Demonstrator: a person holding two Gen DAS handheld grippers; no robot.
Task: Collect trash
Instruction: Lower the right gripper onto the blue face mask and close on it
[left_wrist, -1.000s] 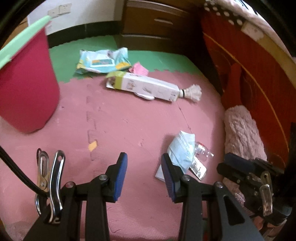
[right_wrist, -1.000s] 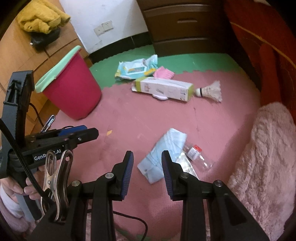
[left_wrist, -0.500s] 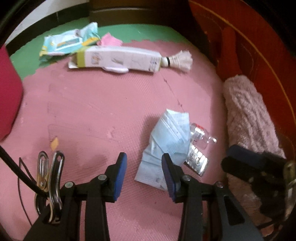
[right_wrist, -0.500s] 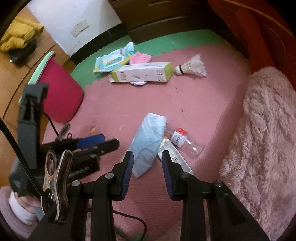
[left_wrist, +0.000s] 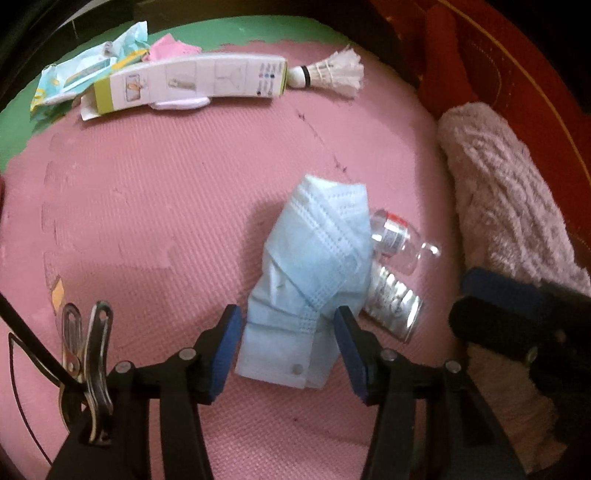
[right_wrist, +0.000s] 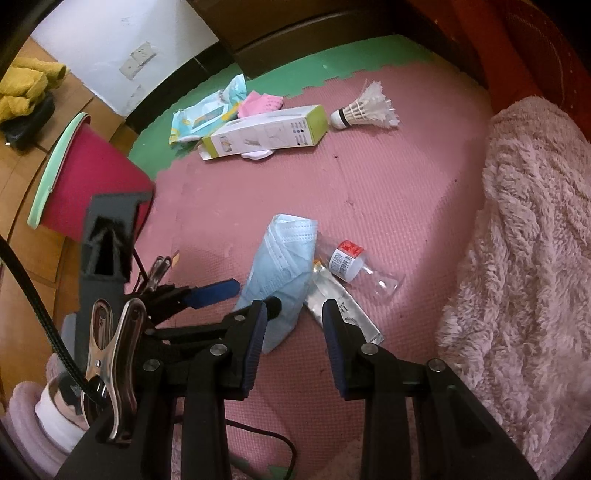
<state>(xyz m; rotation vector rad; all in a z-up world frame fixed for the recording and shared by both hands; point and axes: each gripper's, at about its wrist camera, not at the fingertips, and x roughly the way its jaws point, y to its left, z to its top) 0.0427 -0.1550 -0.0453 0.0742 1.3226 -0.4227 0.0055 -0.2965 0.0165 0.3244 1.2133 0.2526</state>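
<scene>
A crumpled light-blue face mask (left_wrist: 317, 251) (right_wrist: 284, 258) lies on the pink foam mat. Partly under its right edge are a small clear bottle (left_wrist: 399, 240) (right_wrist: 354, 266) and a silver foil packet (left_wrist: 395, 306) (right_wrist: 340, 302). My left gripper (left_wrist: 287, 317) (right_wrist: 243, 299) points steeply down with its jaws opening. The mask's near end sits between the pads, which do not press on it. My right gripper (right_wrist: 294, 312) (left_wrist: 480, 302) hovers open just right of the left one, over the mask and foil packet, holding nothing.
A red bin (right_wrist: 88, 184) with a mint rim stands at the left. Farther back lie a white and green box (left_wrist: 192, 81), a shuttlecock (left_wrist: 332, 74), a wipes pack (left_wrist: 85, 74) and pink paper (left_wrist: 170, 46). A fluffy pink blanket (right_wrist: 535, 240) borders the right.
My left gripper came down and forward over the mask and its jaws spread wider; the red bin slid out of its view. The right gripper sank a little and rolled.
</scene>
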